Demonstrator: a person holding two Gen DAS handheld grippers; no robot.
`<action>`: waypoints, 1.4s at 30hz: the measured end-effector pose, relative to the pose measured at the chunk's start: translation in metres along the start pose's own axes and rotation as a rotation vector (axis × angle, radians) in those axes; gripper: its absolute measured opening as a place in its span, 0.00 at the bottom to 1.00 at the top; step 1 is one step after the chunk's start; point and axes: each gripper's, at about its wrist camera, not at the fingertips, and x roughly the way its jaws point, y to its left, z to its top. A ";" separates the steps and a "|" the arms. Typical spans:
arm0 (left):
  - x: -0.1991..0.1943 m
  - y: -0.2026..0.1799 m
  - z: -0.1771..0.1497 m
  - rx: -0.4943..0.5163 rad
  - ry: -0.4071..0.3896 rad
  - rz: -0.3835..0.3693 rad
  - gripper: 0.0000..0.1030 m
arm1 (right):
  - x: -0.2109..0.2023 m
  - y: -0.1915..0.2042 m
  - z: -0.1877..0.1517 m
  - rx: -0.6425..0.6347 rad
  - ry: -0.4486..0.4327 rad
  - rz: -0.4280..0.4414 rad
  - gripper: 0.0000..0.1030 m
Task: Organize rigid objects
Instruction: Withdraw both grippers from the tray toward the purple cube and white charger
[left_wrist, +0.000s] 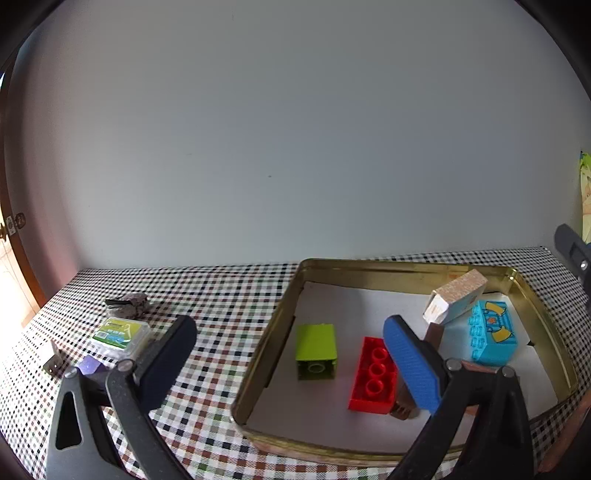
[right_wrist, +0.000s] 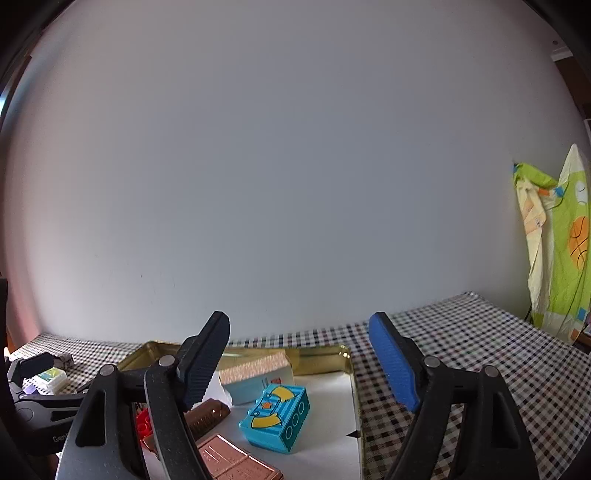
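Ahead of the left gripper (left_wrist: 290, 360), between its spread fingers, lies the tin (left_wrist: 291, 295), a gold-walled tray with a white floor on the checked cloth (left_wrist: 221, 295). Its jaws stand wide and released, nothing between the pads. A green brick (left_wrist: 316, 347) lies just ahead of the gripper's middle, near the tin's left wall but apart from it, and a red brick (left_wrist: 371, 384) lies beside the blue finger (left_wrist: 410, 365), partly hidden by it. Past that finger a cyan brick (left_wrist: 493, 334) rests near the right wall, and a pale box (left_wrist: 456, 301) leans tilted above it, its lower end on a brown piece (left_wrist: 434, 334). To the left of the black finger (left_wrist: 166, 362), outside the tin, a clear case (left_wrist: 122, 336) and a dark lump (left_wrist: 129, 304) lie on the cloth, well apart from the tin. The right gripper (right_wrist: 297, 360) also stands released and empty, pointing nearly level over the tin's right end. Below and between its fingers sits the cyan brick, with the pale box just behind it and a copper bar (right_wrist: 236, 461) at the lower left, by the black finger. White floor lies bare between the cyan brick and the tin's right wall (right_wrist: 354, 387), and beyond that wall, under the blue finger, the cloth runs bare to the table's far edge.
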 end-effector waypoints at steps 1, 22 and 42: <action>-0.001 0.002 -0.001 -0.001 -0.003 0.005 1.00 | -0.003 0.000 0.000 -0.001 -0.012 -0.009 0.78; -0.025 0.027 -0.019 -0.009 -0.047 0.011 1.00 | -0.048 0.024 -0.005 -0.027 -0.115 -0.103 0.79; -0.031 0.063 -0.030 -0.069 -0.023 0.059 1.00 | -0.062 0.069 -0.013 -0.109 -0.106 -0.029 0.79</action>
